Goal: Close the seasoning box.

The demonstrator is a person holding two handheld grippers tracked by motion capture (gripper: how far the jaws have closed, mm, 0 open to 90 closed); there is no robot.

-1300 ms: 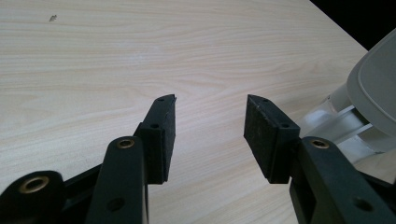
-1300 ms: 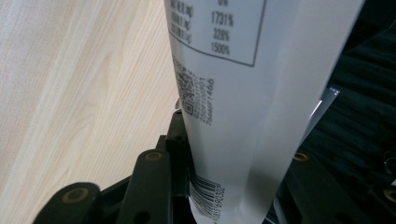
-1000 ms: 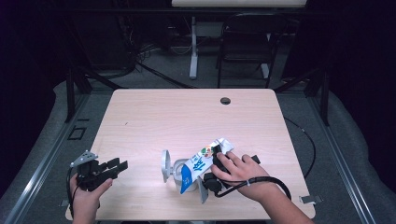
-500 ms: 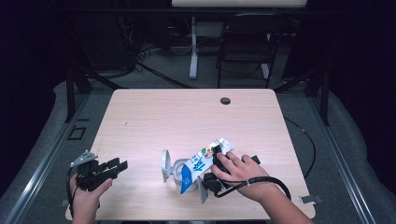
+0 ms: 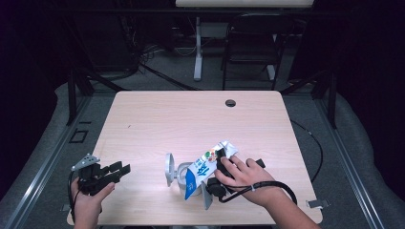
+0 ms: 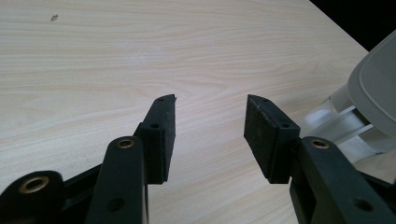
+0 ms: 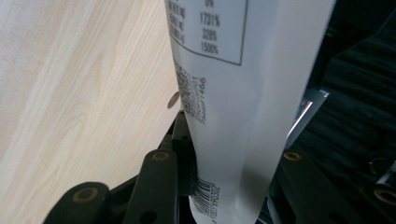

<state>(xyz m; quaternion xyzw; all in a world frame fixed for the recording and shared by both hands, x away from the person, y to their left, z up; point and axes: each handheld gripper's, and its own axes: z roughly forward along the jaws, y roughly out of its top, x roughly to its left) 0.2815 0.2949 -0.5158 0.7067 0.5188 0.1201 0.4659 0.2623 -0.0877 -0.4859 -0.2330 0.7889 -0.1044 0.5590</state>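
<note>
Between the black jaws of the right gripper a white and blue printed foil pouch is clamped near its lower, barcoded end, the jaws pressed against both faces of the film. In the high view the pouch is held tilted over a clear plastic container with a grey hinged lid, which stands open near the front edge of the table, a little right of its middle. The pouch's lower end seems to touch or dip into the container's mouth; whether anything is flowing cannot be told.

The jaws of the left gripper are spread apart with nothing between them, pointed across bare wood towards the grey lid. That gripper is held near the front left corner of the pale wooden table, well apart from the container.

The step in hand is judged to be the emptying or placing of the pouch into the container. For the next move, the pouch would need to be tipped further or released squarely over the opening. The container looks light and could be pushed along, so a steadying grip from the idle left gripper is probably called for.
</note>
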